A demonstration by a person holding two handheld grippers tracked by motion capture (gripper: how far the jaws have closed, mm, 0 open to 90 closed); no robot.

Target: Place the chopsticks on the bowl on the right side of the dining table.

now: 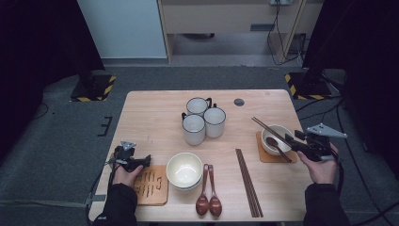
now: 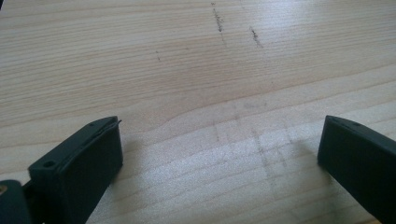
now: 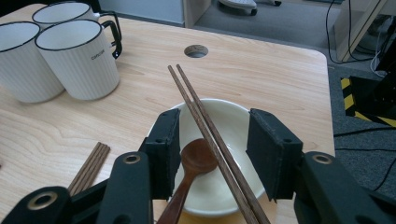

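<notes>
A cream bowl (image 1: 277, 136) sits on a brown coaster (image 1: 263, 155) at the table's right. A brown spoon (image 3: 194, 158) rests inside it, and a pair of dark chopsticks (image 3: 201, 112) lies across its rim. My right gripper (image 3: 212, 144) is open, its jaws on either side of the chopsticks and spoon above the bowl (image 3: 233, 121), touching neither. The right gripper (image 1: 289, 140) comes in from the bowl's right. My left gripper (image 1: 146, 161) is open and low over bare wood (image 2: 196, 84) at the front left. Nothing is between the left gripper's (image 2: 219, 149) jaws.
Three white mugs (image 1: 203, 120) stand at the middle back. Stacked cream bowls (image 1: 184, 170), two brown spoons (image 1: 208, 193) and a second chopstick pair (image 1: 248, 181) lie along the front. A printed coaster (image 1: 151, 184) is beside my left hand. A cable hole (image 1: 239, 101) is at the back.
</notes>
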